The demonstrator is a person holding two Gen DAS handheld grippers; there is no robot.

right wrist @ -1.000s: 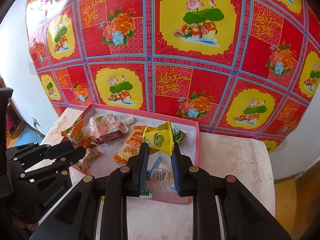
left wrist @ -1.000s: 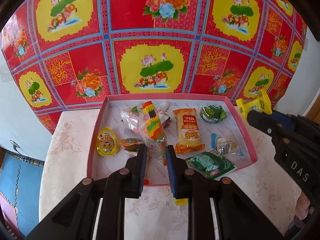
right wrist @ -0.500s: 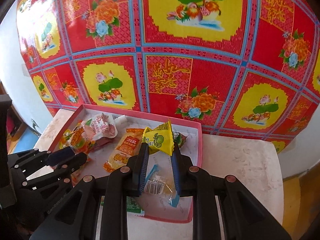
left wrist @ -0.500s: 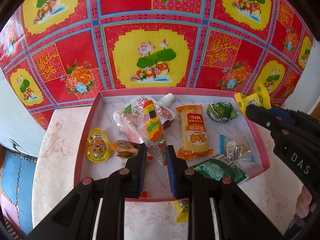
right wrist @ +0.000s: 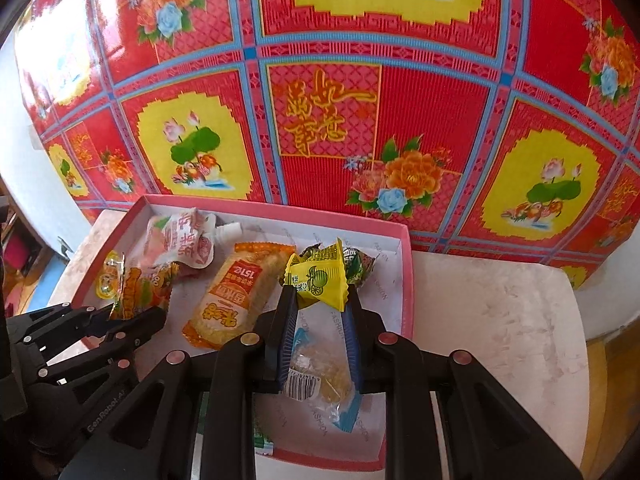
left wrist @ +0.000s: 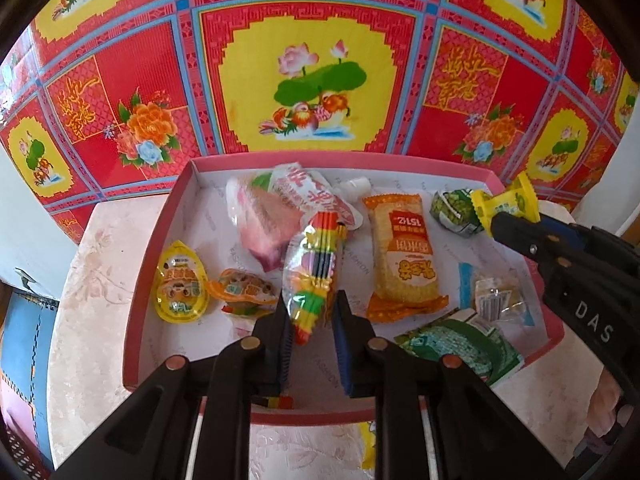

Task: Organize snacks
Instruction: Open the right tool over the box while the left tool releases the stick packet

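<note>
Both grippers have sunk closer to the pink box [left wrist: 160, 240]. The left gripper [left wrist: 310, 320] clamps a rainbow-striped packet [left wrist: 316, 272] over the middle; the right gripper [right wrist: 320, 300] clamps a yellow sachet [right wrist: 316, 280] at two o'clock. Most snacks already lie inside; these two await release.

Both tongs tilt steeply downward: left tongs [left wrist: 310, 312] at lower centre, right tongs [right wrist: 320, 300] likewise, each clamped shut on a packet.
</note>
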